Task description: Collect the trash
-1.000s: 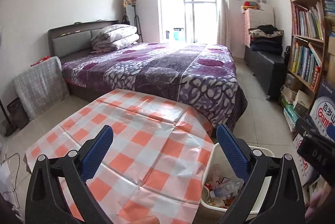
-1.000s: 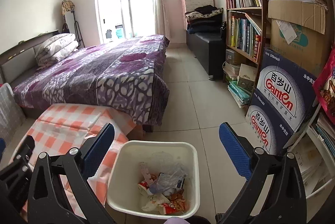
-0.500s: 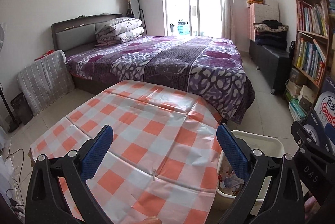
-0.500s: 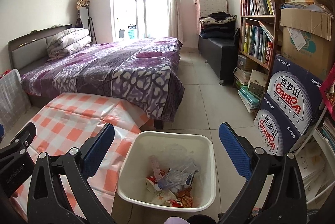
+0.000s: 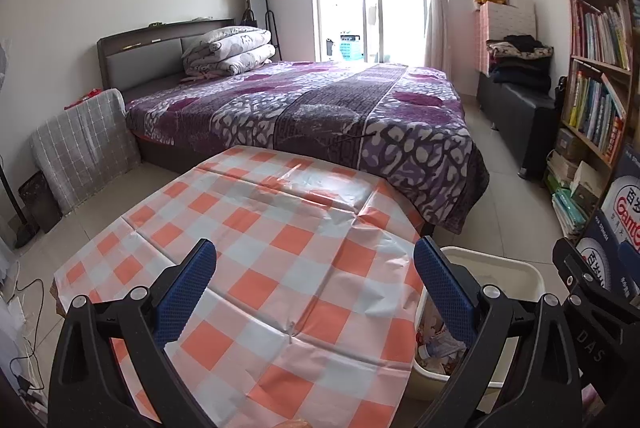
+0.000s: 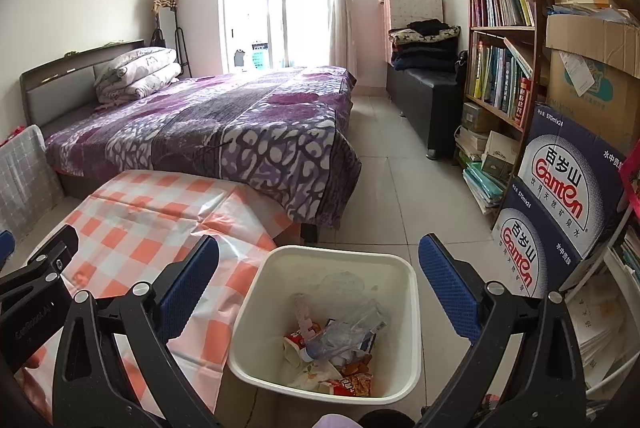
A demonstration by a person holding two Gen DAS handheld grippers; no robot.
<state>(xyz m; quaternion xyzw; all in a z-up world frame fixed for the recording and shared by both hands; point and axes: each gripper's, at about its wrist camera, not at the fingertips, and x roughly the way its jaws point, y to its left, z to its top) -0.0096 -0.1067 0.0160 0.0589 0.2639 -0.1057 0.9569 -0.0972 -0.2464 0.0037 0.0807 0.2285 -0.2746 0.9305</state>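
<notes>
over the table point(image 5: 280, 268) in the left wrist view, the left hand-held gripper point(image 5: 314, 292) hangs with its blue pads spread wide and nothing between them. the orange-and-white checked tablecloth point(image 5: 256, 228) shows no litter anywhere in sight, so collecting looks finished or nearly so here. the white waste bin point(image 5: 492, 268) sits at about 4 o'clock, just beside the table's edge and partly hidden behind the right finger. at 3 o'clock the other gripper's black body pokes in.

in the right wrist view, the right hand-held gripper point(image 6: 318, 288) is also wide apart and empty, poised above the waste bin point(image 6: 336, 256), which stands on the tiled floor at 6 o'clock. the trash point(image 6: 336, 352) lies heaped at the bottom: wrappers, crumpled plastic film and what looks like a clear bottle, its long axis running roughly from 7 to 1 o'clock, though which end is the cap is hard to tell. the bin stands upright, mouth up. my guess is the next move calls for scanning the floor and table for leftover pieces, or ending.
</notes>
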